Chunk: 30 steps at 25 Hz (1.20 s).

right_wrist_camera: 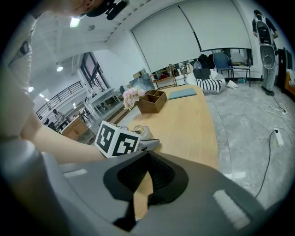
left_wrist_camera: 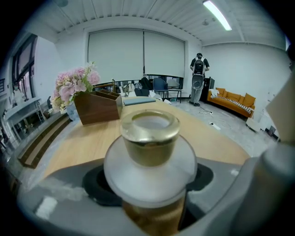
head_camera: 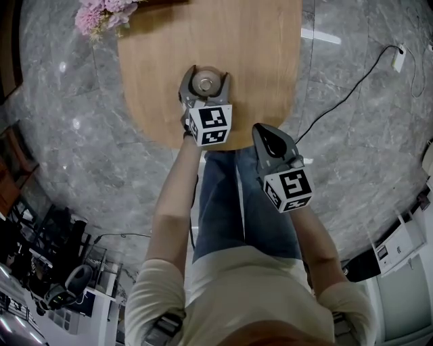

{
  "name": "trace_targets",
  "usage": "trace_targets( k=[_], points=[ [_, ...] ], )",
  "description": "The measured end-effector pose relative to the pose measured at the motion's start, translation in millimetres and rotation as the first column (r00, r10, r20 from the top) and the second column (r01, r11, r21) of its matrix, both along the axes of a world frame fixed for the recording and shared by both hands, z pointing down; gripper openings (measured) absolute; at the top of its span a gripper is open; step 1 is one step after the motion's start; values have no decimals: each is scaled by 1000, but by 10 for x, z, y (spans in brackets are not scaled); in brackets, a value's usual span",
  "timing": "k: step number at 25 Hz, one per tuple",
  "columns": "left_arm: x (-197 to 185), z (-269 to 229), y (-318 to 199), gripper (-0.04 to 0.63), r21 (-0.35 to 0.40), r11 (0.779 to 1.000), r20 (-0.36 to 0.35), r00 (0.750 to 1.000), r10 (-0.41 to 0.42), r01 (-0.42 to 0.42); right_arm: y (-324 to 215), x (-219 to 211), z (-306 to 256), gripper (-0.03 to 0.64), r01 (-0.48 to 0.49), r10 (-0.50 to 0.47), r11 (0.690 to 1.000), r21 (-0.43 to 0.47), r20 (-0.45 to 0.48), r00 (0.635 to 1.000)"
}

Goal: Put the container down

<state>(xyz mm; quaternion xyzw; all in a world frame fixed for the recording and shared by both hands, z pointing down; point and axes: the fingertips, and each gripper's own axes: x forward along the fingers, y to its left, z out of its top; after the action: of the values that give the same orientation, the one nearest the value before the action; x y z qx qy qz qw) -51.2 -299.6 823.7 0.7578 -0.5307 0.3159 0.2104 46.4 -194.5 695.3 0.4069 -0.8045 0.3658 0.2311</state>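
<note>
The container [head_camera: 205,84] is a small jar with a gold cap and a white collar, and amber contents show below the collar [left_wrist_camera: 150,138]. My left gripper [head_camera: 206,79] is shut on it, one jaw on each side, over the near part of the wooden table [head_camera: 257,54]. In the left gripper view the jaws [left_wrist_camera: 152,196] clasp it below the collar. Whether its base touches the table is hidden. My right gripper [head_camera: 271,140] hangs shut and empty at the table's near edge, right of the left one. In its own view the right gripper [right_wrist_camera: 143,186] holds nothing.
Pink flowers [head_camera: 101,13] and a dark wooden box [left_wrist_camera: 99,106] stand at the table's far end. A black cable [head_camera: 352,88] runs over the marble floor to the right. A person [left_wrist_camera: 199,76] and an orange sofa [left_wrist_camera: 230,99] are far off.
</note>
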Motion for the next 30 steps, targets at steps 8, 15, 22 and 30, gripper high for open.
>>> trace_targets(
  k=[8, 15, 22, 30],
  points=[
    [-59, -36, 218, 383, -63, 998, -63, 998, -29, 25, 156, -19, -141, 0, -30, 30, 999, 27, -9, 1000],
    [-159, -193, 708, 383, -89, 996, -100, 995, -14, 5, 402, -92, -214, 0, -63, 64, 997, 50, -22, 998],
    [-357, -537, 1229, 323, -96, 992, -180, 979, -94, 78, 644, -118, -303, 0, -109, 113, 990, 88, -50, 992],
    [-597, -1112, 1782, 56, -78, 986, -208, 965, -158, 145, 963, -327, -623, 0, -113, 121, 985, 131, -52, 991]
  ],
)
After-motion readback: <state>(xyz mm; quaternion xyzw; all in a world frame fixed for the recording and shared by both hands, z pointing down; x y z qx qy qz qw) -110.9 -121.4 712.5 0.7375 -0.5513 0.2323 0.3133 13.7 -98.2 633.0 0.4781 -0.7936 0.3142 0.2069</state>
